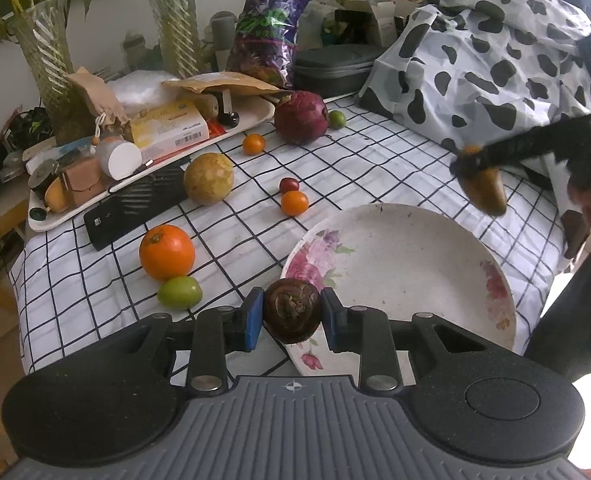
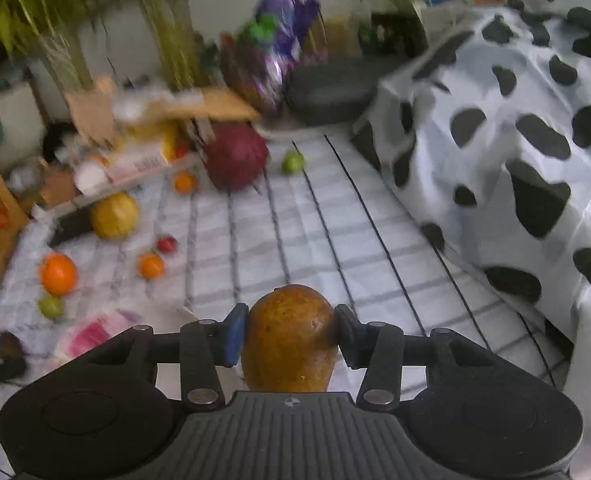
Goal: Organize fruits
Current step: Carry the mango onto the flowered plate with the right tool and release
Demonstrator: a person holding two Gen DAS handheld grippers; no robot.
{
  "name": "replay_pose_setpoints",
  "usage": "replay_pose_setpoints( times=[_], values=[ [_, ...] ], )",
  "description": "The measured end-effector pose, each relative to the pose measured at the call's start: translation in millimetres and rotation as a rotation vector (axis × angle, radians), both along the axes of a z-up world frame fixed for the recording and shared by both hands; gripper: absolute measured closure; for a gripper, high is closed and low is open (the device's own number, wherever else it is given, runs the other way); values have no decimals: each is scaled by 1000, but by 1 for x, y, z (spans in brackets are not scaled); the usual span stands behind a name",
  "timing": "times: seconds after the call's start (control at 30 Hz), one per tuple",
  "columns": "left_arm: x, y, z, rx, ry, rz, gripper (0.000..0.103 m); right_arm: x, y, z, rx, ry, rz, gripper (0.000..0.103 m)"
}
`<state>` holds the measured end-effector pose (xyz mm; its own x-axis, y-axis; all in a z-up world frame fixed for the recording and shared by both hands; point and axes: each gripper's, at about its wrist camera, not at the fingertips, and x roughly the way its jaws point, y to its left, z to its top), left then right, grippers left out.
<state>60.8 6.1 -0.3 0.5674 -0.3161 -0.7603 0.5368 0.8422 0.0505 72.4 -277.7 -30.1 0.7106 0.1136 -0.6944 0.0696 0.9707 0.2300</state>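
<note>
My left gripper [image 1: 292, 312] is shut on a small dark brown round fruit [image 1: 292, 310], held at the near rim of a white floral plate [image 1: 407, 264]. My right gripper [image 2: 289, 330] is shut on a yellow-brown oblong fruit [image 2: 289, 340], lifted above the checked cloth; the left wrist view shows that fruit [image 1: 489, 194] in the air beyond the plate's far right rim. Loose on the cloth lie an orange [image 1: 166, 251], a green lime [image 1: 179, 293], a yellow round fruit [image 1: 208, 178], two small orange fruits [image 1: 294, 203], a small red one [image 1: 288, 185] and a purple cabbage [image 1: 301, 117].
A cluttered white tray [image 1: 39, 222] and a black phone-like slab [image 1: 135, 208] lie at the left. A cow-patterned cover [image 1: 491, 60] rises at the right. Glass vases with plants [image 1: 175, 20], a purple bag [image 1: 265, 36] and a dark case [image 1: 331, 70] stand behind. A person's dark sleeve [image 1: 575, 320] shows at the right.
</note>
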Motion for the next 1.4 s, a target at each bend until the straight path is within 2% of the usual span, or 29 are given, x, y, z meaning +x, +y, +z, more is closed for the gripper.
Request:
replay_pose_setpoints(
  times=[0.17, 0.33, 0.53, 0.9, 0.93, 0.97, 1.0, 1.03, 1.1, 1.4],
  values=[
    [-2, -4, -2, 2, -1, -6, 74, -6, 6, 14, 74, -84, 89, 55],
    [-2, -7, -5, 9, 6, -17, 74, 0, 27, 3, 109, -28, 203, 55],
    [0, -10, -10, 3, 28, -27, 74, 1, 56, -11, 24, 18, 308, 55],
    [11, -23, -21, 32, 46, -62, 74, 18, 73, -26, -83, 49, 360, 52],
    [11, -24, -21, 38, 44, -65, 74, 19, 73, -25, -89, 52, 358, 46],
    [12, -25, -22, 42, 43, -67, 74, 19, 71, -24, -85, 48, 353, 36],
    [12, -26, -22, 42, 45, -68, 74, 17, 68, -21, -72, 25, 345, 19],
    [13, -27, -23, 43, 47, -70, 74, 15, 65, -17, -58, -9, 338, 12],
    [14, -30, -24, 49, 47, -79, 74, 12, 58, -10, -33, -52, 343, 11],
    [22, -45, -36, 81, 60, -120, 74, 16, 44, -4, -9, -36, 274, 4]
  ],
)
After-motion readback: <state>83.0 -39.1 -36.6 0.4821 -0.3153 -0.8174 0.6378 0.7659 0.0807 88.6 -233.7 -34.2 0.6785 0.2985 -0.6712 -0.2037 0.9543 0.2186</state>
